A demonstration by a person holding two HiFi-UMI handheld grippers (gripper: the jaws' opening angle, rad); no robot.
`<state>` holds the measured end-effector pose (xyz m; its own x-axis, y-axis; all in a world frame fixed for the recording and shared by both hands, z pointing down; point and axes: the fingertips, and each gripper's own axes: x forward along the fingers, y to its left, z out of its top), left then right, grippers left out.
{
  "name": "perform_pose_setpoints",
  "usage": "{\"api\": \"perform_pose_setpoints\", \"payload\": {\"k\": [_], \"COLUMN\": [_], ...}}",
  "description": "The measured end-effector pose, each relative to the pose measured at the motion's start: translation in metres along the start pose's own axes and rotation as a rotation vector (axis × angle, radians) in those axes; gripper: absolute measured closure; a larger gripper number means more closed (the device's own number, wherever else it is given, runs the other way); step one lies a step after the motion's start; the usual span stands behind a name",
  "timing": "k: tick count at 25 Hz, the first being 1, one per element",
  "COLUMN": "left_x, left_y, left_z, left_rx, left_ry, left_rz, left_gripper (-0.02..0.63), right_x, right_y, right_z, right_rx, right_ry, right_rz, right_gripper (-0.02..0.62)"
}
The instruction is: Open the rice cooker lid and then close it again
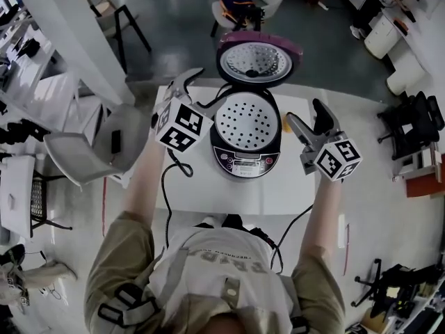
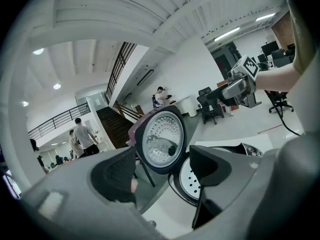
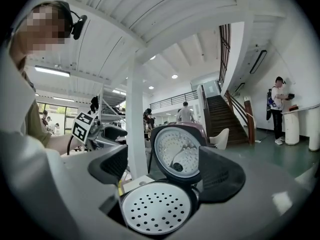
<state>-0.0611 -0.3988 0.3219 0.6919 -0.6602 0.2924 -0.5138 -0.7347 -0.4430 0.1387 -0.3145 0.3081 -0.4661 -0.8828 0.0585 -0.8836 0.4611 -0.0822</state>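
On the white bench [image 1: 278,193], the rice cooker [image 1: 245,155] stands centred with its lid [image 1: 259,61] raised upright. The left gripper [image 1: 191,89] and right gripper [image 1: 309,117] flank it, jaws apart, gripping nothing.

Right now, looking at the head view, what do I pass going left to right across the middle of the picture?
white chair → left gripper → rice cooker, lid up → right gripper
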Motion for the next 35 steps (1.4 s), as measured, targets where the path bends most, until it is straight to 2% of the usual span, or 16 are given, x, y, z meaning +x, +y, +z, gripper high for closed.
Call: {"api": "perform_pose_setpoints", "payload": {"k": [11,20,35], "left_x": [0.057,0.090,0.125], "left_y": [0.027,0.054,0.070], "left_z": [0.000,-0.009,-0.016], "left_rx": [0.010,0.009,0.031], "left_ry": [0.046,0.082,0.116], "left_rz": [0.037,0.084,0.060], "left_gripper": [0.255,0.255,0.253], "right_x": [0.048,0.084,0.127], "right_y": [-0.055,-0.081,-0.103], "right_z": [0.004,0.004,0.003], "right_rx": [-0.047,-0.077,-0.090], "right_ry": [0.039,0.044,0.043], "right_rz": [0.055,0.061,0.103], "right_gripper": [0.178,0.172,0.163]}}
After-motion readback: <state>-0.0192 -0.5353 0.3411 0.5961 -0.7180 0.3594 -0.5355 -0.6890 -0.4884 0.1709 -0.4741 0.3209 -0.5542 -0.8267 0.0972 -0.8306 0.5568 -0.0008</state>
